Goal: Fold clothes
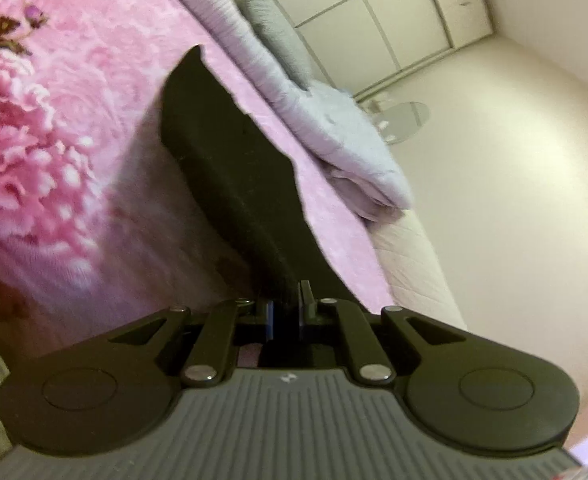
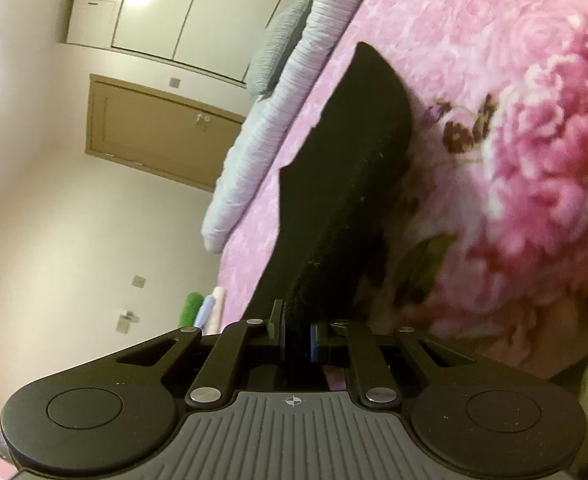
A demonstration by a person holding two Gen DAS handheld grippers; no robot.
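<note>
A black garment [image 1: 229,184] was seen stretched above a bed, pinched at two places along its near edge. In the left wrist view, the left claw [image 1: 287,300] was pressed together on a bunched fold of the dark cloth; in the right wrist view, the right claw [image 2: 297,336] was likewise clamped on a thicker roll of the same fabric. The garment was held up off a pink floral blanket [image 1: 45,152] — its far end appeared to trail down toward the blanket, though contact there could not be told. A pale grey ribbed quilt [image 1: 334,120] was bundled along the bed's far side, with white wardrobe doors [image 2: 181,12] beyond. The folding was judged to be at an early stage — the cloth had been gripped and raised, but no finished fold or tidy stack was visible. The laying down and smoothing were judged still to remain.
</note>
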